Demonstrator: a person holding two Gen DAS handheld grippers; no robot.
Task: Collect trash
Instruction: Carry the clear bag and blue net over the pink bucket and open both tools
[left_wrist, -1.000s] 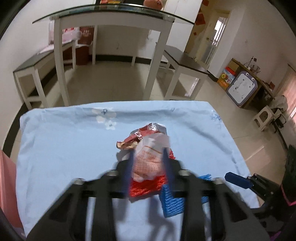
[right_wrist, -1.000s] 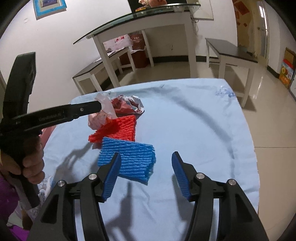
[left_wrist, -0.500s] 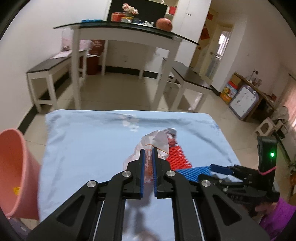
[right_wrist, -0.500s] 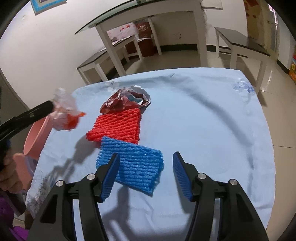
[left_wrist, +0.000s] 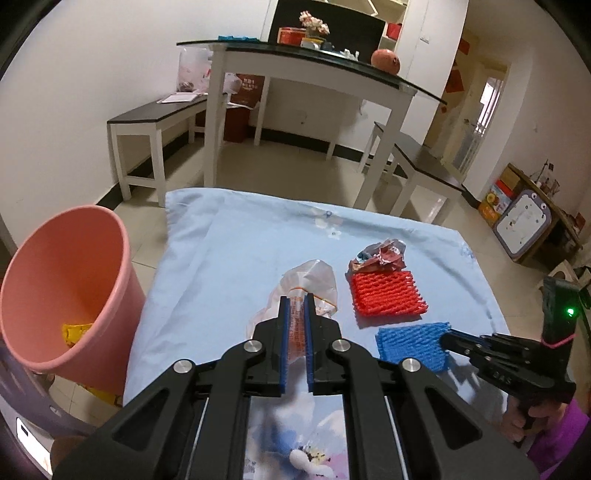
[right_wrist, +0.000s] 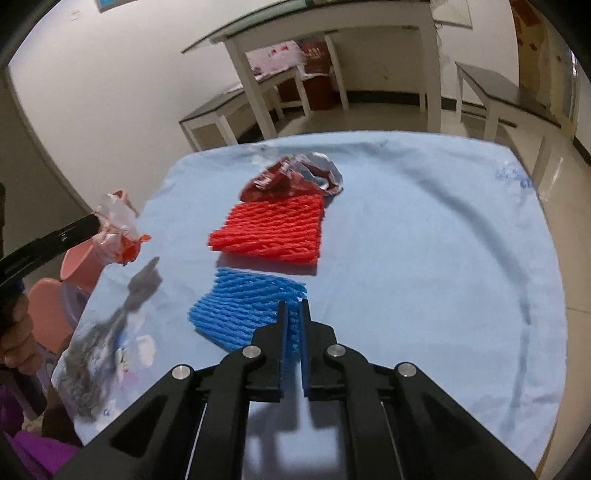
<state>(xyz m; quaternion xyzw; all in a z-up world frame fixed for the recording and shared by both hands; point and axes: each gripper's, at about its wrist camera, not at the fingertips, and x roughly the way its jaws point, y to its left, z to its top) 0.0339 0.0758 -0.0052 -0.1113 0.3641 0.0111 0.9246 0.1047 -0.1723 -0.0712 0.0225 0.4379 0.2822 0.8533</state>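
Light-blue cotton-like tablecloth (right_wrist: 424, 221): matt, soft, w/ faint creases. Red foam fruit-net sleeve (right_wrist: 271, 230) & blue foam fruit-net sleeve (right_wrist: 243, 308): ribbed, spongy, matt. Crumpled red foil snack wrapper (right_wrist: 295, 177) at far end: shiny, silvery inside. Clear thin plastic bag (left_wrist: 310, 286) w/ orange print: glossy, wrinkled. Salmon-pink plastic bin (left_wrist: 55, 295) at left: smooth, slight sheen. Both black plastic grippers matt, w/ bright metal pivot pins & blue ribbed rubbery pads (left_wrist: 283, 332). Far dining table (left_wrist: 314, 70): glossy glass top, white painted legs.

Pale blue cloth (right_wrist: 424, 229) showing faint floral print. Foam net (right_wrist: 269, 232) glowing red, ribbed mesh; second foam net (right_wrist: 240, 310) showing blue mesh. Crumpled wrapper (right_wrist: 295, 175) showing red and silver. Bucket (left_wrist: 55, 295) showing salmon pink. Clear bag (left_wrist: 314, 280) carrying orange print.
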